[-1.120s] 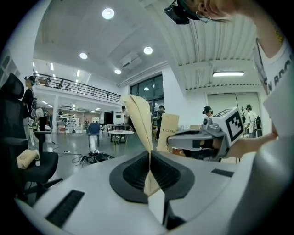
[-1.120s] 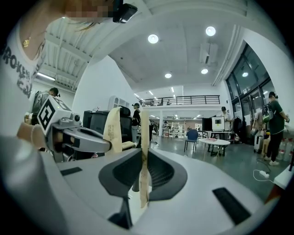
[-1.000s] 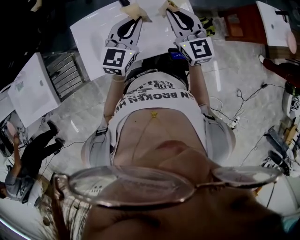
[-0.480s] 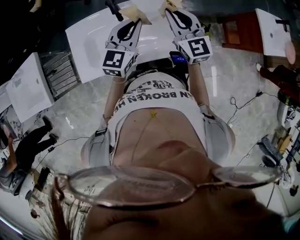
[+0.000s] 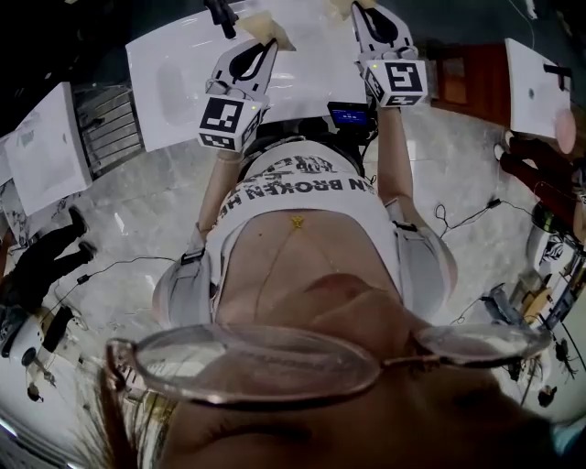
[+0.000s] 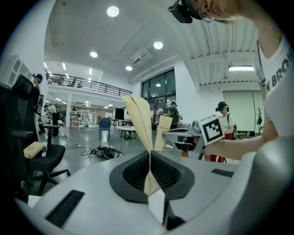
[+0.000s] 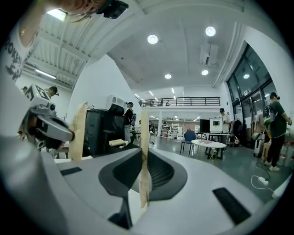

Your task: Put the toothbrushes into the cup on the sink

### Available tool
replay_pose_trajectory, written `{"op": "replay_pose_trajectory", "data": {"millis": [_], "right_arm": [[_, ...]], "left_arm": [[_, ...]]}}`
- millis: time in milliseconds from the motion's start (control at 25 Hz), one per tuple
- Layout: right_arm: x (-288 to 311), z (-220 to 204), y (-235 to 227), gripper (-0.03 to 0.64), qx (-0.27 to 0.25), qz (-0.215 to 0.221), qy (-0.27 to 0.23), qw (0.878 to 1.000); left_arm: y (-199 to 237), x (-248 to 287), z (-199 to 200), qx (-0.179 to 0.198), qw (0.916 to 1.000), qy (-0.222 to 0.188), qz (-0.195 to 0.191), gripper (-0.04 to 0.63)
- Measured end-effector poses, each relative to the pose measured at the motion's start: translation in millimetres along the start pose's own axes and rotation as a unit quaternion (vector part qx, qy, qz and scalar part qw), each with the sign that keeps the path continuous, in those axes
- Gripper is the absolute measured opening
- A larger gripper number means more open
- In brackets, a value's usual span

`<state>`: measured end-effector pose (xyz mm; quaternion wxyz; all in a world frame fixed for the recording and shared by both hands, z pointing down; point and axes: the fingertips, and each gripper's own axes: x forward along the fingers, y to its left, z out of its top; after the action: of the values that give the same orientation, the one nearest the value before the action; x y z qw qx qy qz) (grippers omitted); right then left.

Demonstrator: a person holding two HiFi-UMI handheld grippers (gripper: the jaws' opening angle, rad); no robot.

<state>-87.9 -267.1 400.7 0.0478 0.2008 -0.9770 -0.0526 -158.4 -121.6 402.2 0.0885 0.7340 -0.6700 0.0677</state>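
Sink [image 5: 174, 82] lies below left gripper [image 6: 138, 110] and right gripper [image 7: 144, 119], jaws pressed together and empty; no toothbrush or cup shows, so nothing seems done.

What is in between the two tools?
In the head view, only the bare white top of the sink shows between the left tool and the right tool. Nothing lies on that stretch.

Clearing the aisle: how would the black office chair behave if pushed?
The black office chair probably rolls or swivels easily, standing on a spread-leg base on smooth floor. The pale bundle, lying loose, might slide off.
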Motion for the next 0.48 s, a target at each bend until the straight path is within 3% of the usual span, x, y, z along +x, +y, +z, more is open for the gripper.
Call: {"op": "replay_pose_trajectory", "data": {"millis": [480], "right_arm": [[38,-76,-61,0.049,0.054,-0.033,0.010,0.998]], "left_arm": [[6,-6,-17,-0.022,0.9989,0.016,0.037,0.018]]}}
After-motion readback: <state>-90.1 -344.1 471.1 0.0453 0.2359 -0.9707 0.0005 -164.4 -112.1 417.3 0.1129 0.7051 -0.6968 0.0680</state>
